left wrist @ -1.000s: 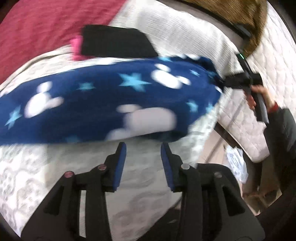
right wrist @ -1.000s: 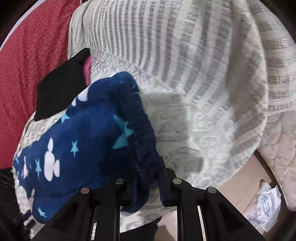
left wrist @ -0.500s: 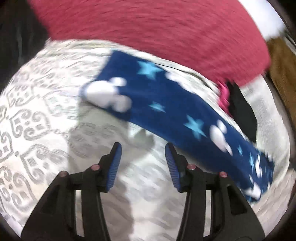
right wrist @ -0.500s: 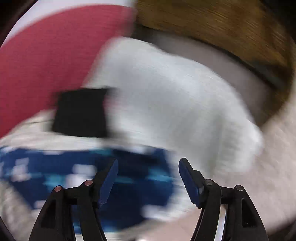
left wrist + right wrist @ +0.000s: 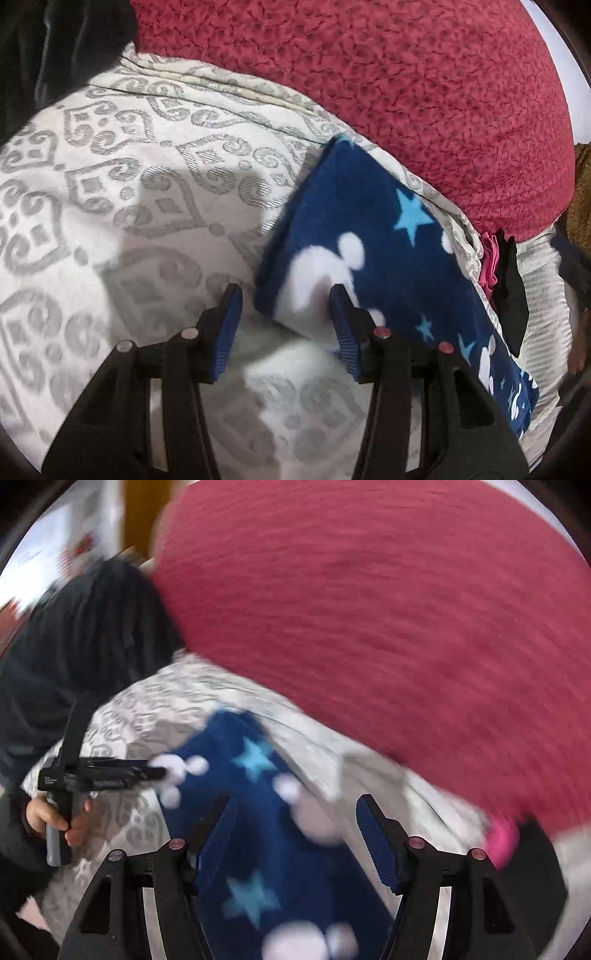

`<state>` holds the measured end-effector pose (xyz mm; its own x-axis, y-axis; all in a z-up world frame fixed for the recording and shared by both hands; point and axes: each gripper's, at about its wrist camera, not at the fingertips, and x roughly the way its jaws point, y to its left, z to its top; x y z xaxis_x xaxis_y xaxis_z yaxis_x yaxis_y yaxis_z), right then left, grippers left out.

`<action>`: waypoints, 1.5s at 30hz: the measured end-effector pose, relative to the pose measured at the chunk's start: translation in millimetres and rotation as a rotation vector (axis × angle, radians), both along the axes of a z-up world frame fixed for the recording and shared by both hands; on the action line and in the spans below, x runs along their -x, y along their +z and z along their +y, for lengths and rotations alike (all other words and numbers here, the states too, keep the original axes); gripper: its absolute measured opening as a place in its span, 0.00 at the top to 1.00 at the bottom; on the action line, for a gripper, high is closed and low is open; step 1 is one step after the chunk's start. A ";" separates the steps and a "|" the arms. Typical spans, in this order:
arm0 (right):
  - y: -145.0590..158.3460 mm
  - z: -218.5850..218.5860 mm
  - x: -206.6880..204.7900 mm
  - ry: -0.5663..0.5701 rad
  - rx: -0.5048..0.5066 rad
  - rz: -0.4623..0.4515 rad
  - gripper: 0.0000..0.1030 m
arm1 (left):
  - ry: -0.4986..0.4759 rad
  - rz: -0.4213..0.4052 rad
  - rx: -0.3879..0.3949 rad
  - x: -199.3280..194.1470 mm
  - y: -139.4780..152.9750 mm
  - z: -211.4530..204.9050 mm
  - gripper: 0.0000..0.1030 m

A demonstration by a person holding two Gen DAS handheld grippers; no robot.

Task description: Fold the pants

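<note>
we see our left gripper [image 5: 286,325] with its jaws spread wide and holding nothing. the near corner of the pants [image 5: 373,258], a dark blue fleece with light blue stars and white mouse-head shapes, lies in the gap between the blue pads, closer to the right-hand pad; we cannot tell whether that pad touches the cloth. from there the pants run as a long folded strip off to the right of the jaws, flat on the bedspread [image 5: 122,192], a white cover with a grey scroll pattern. ahead of the jaws and beyond the strip rises a red blanket [image 5: 388,92]. to the far right, just past the strip's far edge, a black folded item [image 5: 511,291] sits with a pink cloth [image 5: 488,262] tucked against it.

in the right wrist view, which is blurred, our right gripper [image 5: 297,843] also has its jaws wide apart and empty. the pants [image 5: 258,830] lie below and between them, stretching ahead and to the left, where the left gripper [image 5: 122,773] reaches the strip's far end, gripped by our left hand [image 5: 59,818]. the bedspread [image 5: 122,716] shows left of the jaws, the red blanket [image 5: 388,627] fills the space ahead and to the right, and a pink patch [image 5: 502,840] shows right of the right-hand pad.
</note>
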<state>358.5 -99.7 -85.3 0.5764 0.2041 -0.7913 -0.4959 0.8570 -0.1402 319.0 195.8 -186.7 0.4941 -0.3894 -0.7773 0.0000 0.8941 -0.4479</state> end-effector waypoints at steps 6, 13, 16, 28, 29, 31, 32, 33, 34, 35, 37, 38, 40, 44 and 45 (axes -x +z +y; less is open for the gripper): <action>-62.3 71.7 -65.7 0.184 0.055 0.055 0.34 | -0.063 -0.020 0.094 -4.6 -8.5 -2.2 0.72; -95.4 94.8 -107.6 0.207 0.038 0.130 0.35 | -0.081 -0.086 0.041 -3.6 1.8 -4.8 0.84; -108.0 99.9 -113.8 0.217 0.021 0.204 0.50 | -0.092 -0.120 0.014 3.0 9.9 -5.8 0.85; -89.6 91.2 -120.3 0.170 -0.034 0.186 0.97 | -0.105 -0.218 0.071 7.6 25.8 -2.0 0.87; -80.4 87.1 -121.5 0.158 -0.052 0.167 0.97 | -0.102 -0.254 0.073 4.4 34.6 -3.0 0.87; -64.0 77.1 -127.4 0.120 -0.074 0.131 0.97 | -0.107 -0.284 0.065 -8.0 44.0 -7.2 0.87; -59.9 73.7 -131.0 0.098 -0.079 0.121 0.97 | -0.105 -0.284 0.058 -16.8 44.8 -9.6 0.87; -59.2 73.0 -135.1 0.078 -0.076 0.115 0.97 | -0.101 -0.269 0.049 -28.7 42.1 -11.8 0.87; -62.2 72.9 -139.9 0.064 -0.068 0.121 0.97 | -0.096 -0.249 0.044 -35.2 37.8 -11.7 0.87; -64.9 73.4 -142.2 0.065 -0.060 0.130 0.96 | -0.091 -0.216 0.041 -41.6 30.3 -10.6 0.87; -79.1 79.4 -147.2 0.068 -0.040 0.159 0.95 | -0.089 -0.158 0.040 -46.7 16.6 -8.7 0.87; -87.2 81.9 -148.7 0.071 -0.036 0.181 0.94 | -0.093 -0.138 0.028 -47.2 12.1 -8.6 0.86; -105.7 88.6 -151.2 0.066 0.004 0.204 0.88 | -0.107 -0.119 -0.010 -44.6 8.2 -11.7 0.83; -107.8 80.9 -150.0 0.012 0.031 0.170 0.60 | -0.112 -0.105 -0.068 -32.3 4.5 -12.5 0.58; -101.5 75.9 -148.7 -0.007 0.022 0.159 0.49 | -0.107 -0.103 -0.066 -28.0 4.3 -8.8 0.46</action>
<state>507.2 -23.7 -186.8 0.4449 0.1826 -0.8768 -0.5077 0.8579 -0.0790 347.0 187.0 -182.4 0.5310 -0.3932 -0.7506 0.1392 0.9142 -0.3805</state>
